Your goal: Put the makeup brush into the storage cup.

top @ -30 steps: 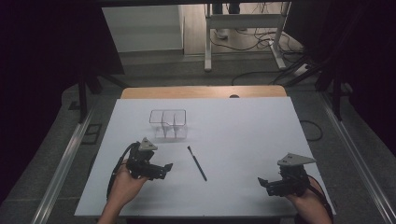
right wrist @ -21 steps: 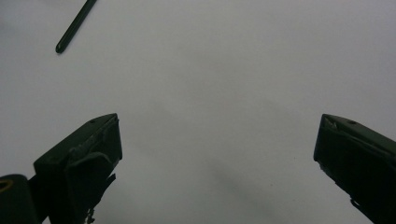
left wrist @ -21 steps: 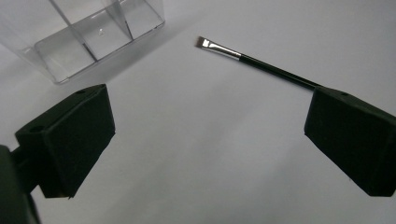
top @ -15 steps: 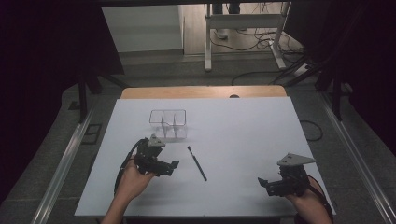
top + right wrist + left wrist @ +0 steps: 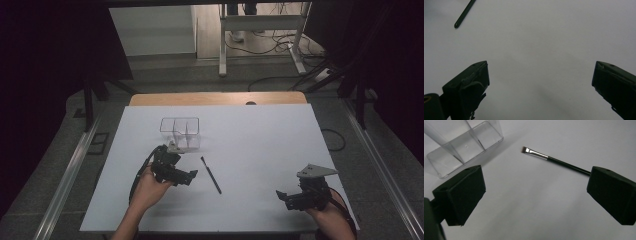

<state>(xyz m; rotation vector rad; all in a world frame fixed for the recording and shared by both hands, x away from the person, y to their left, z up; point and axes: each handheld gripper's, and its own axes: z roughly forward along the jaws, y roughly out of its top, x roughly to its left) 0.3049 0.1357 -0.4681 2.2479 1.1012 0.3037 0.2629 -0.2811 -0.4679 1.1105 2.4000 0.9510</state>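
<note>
Where left tool (image 5: 534, 195) gapes, brush (image 5: 556, 161) ahead.

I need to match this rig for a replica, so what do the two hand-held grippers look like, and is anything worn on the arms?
Both are black, each with two blocky wedge-shaped jaws. The left gripper trails a black cable looping behind the hand. The right gripper carries a grey three-cornered plate on top. Both forearms look bare, with no sleeves.
</note>
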